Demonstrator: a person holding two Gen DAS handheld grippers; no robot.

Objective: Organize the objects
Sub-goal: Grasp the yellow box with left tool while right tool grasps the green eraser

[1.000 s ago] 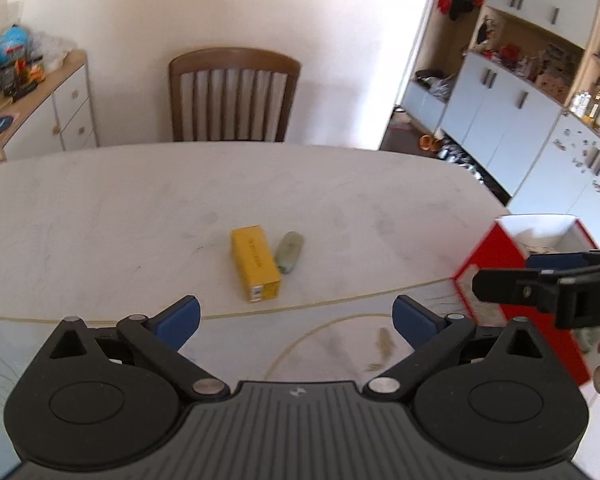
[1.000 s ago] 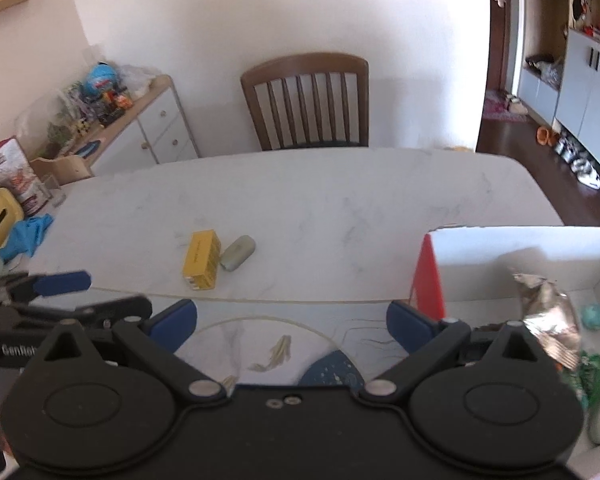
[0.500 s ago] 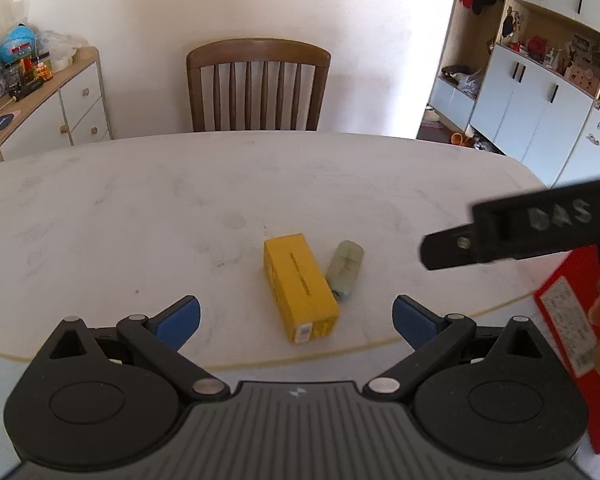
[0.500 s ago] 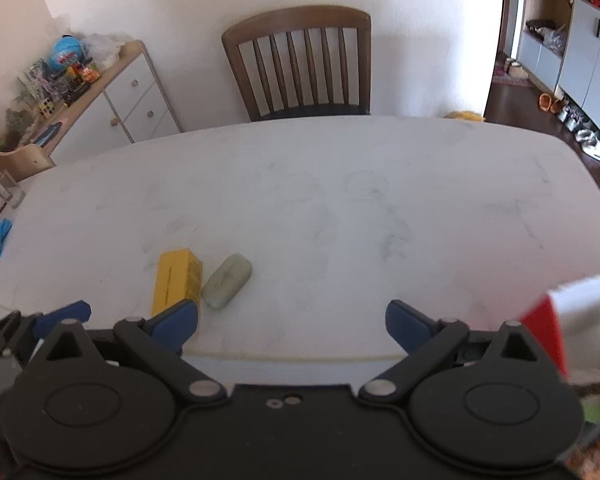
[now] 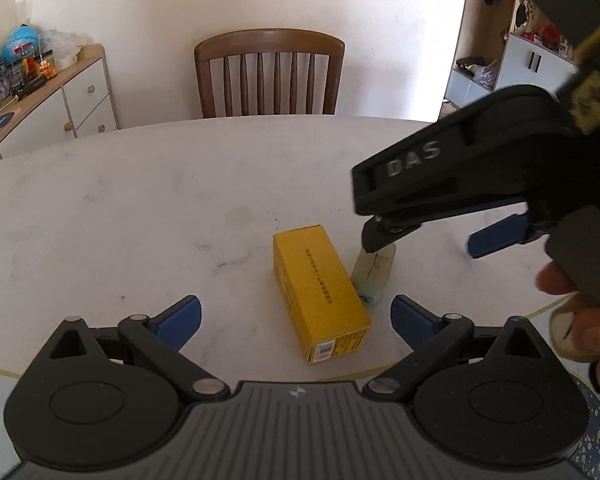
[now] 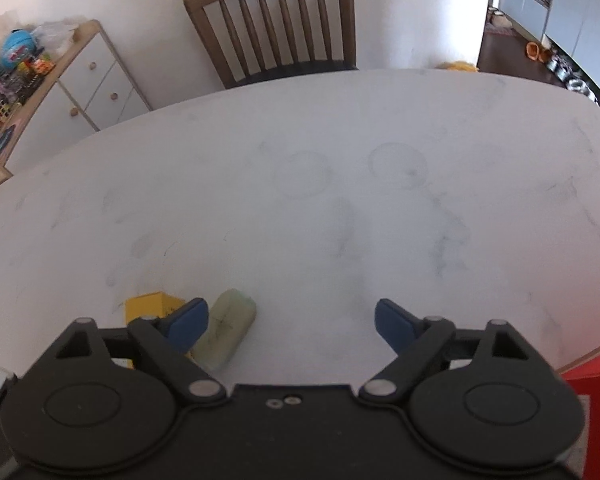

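Now both my hand-held grippers, left [image 5: 296, 314] and right [image 6: 291, 320], gape apart over the box [image 5: 319, 292] and pale tube [image 6: 226, 334] on the counter [image 6: 340, 200].

A home, most likely its dining room: a wooden slat-back chair [image 5: 269, 74] is drawn up to a pale oval bench [image 5: 140, 208]. A sideboard [image 5: 56, 108] with white drawers carries toys and jars. White cupboards [image 6: 580, 4] stand past a doorway, where blurred shapes on the floor may be shoes [image 6: 538, 51].
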